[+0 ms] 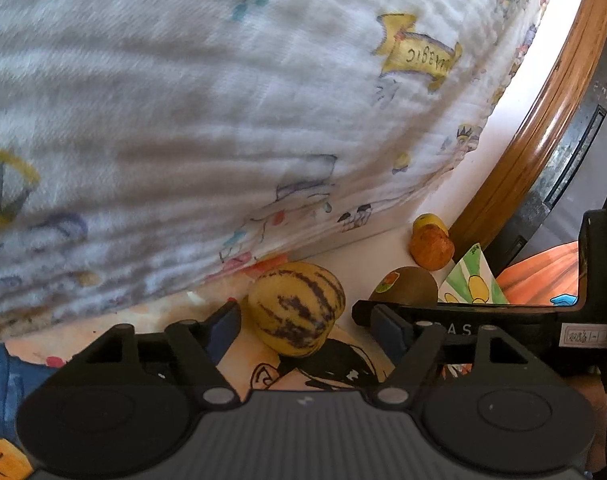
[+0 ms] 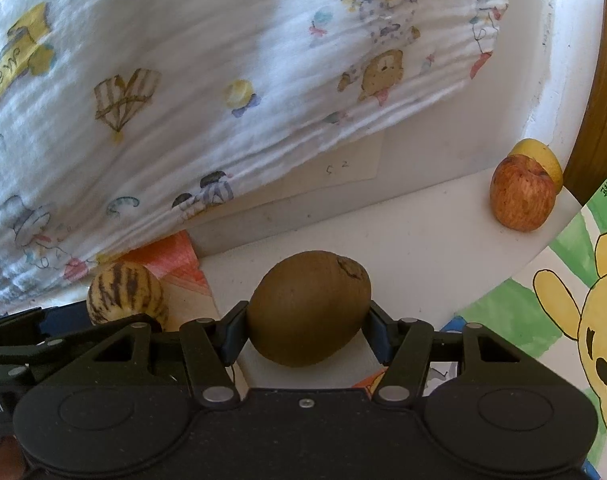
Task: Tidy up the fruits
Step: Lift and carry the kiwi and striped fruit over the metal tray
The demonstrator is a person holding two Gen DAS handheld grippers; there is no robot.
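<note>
A yellow fruit with dark purple stripes point(image 1: 297, 308) lies between the fingers of my left gripper point(image 1: 305, 322). The left finger touches it and the right finger stands apart, so the gripper is open. It also shows in the right wrist view point(image 2: 123, 298). My right gripper point(image 2: 305, 330) is shut on a brown kiwi point(image 2: 309, 312), which also shows in the left wrist view point(image 1: 407, 286). A red apple point(image 2: 523, 196) and a yellow fruit point(image 2: 541, 156) behind it sit at the far right by the wall.
A white patterned cloth point(image 2: 183, 80) hangs over the back of the surface. Cartoon drawings point(image 2: 563, 320) lie on the white tabletop point(image 2: 403, 232). A wooden frame point(image 1: 543, 120) runs along the right. The right gripper's body point(image 1: 503, 328) crosses the left wrist view.
</note>
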